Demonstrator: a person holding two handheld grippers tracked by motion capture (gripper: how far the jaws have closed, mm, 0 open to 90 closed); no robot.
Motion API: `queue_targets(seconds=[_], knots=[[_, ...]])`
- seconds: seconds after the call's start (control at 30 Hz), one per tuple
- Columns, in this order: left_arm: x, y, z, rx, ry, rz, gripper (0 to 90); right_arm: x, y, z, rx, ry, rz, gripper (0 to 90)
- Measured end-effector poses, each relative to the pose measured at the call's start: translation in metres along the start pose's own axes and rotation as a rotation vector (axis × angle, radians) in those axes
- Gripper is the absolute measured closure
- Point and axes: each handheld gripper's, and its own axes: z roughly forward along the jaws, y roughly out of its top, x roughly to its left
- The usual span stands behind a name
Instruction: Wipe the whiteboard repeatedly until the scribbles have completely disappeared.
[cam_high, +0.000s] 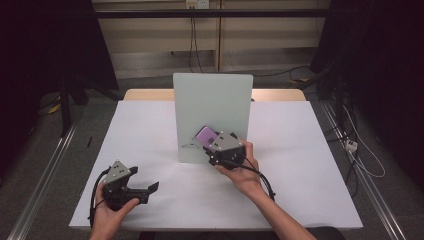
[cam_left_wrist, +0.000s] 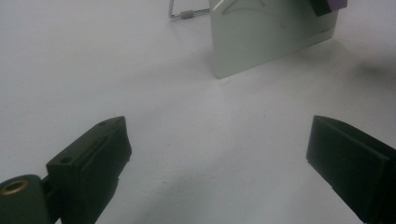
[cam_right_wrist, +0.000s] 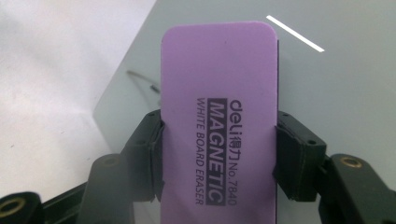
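A purple whiteboard eraser (cam_right_wrist: 219, 107) printed "MAGNETIC WHITE BOARD ERASER" sits between the jaws of my right gripper (cam_right_wrist: 219, 154), which is shut on its two long edges. In the high view the right gripper (cam_high: 212, 142) holds the eraser (cam_high: 205, 134) against the lower face of an upright pale whiteboard (cam_high: 212, 105) at the table's middle. A faint dark curved line (cam_high: 190, 145) marks the board just left of the eraser. My left gripper (cam_high: 147, 189) rests near the front left, held level over the white table, jaws wide apart with nothing between them. The board (cam_left_wrist: 261, 42) appears far off in the left gripper view.
The table (cam_high: 310, 165) is covered in white. A thin wire stand leg (cam_left_wrist: 180, 14) juts from behind the board. Dark curtains, metal rails and floor cables flank the table.
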Motion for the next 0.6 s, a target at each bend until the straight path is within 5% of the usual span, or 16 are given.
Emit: queue_targets(seconds=[0.17,0.6], knots=[[-0.001,0.000,0.000,0.009,-0.004,0.006,6.0,0.000,-0.001,-0.001,-0.017,-0.027,0.015,41.4],[-0.001,0.000,0.002,0.012,-0.002,0.006,6.0,0.014,0.002,0.011,-0.007,0.002,0.000,41.4]])
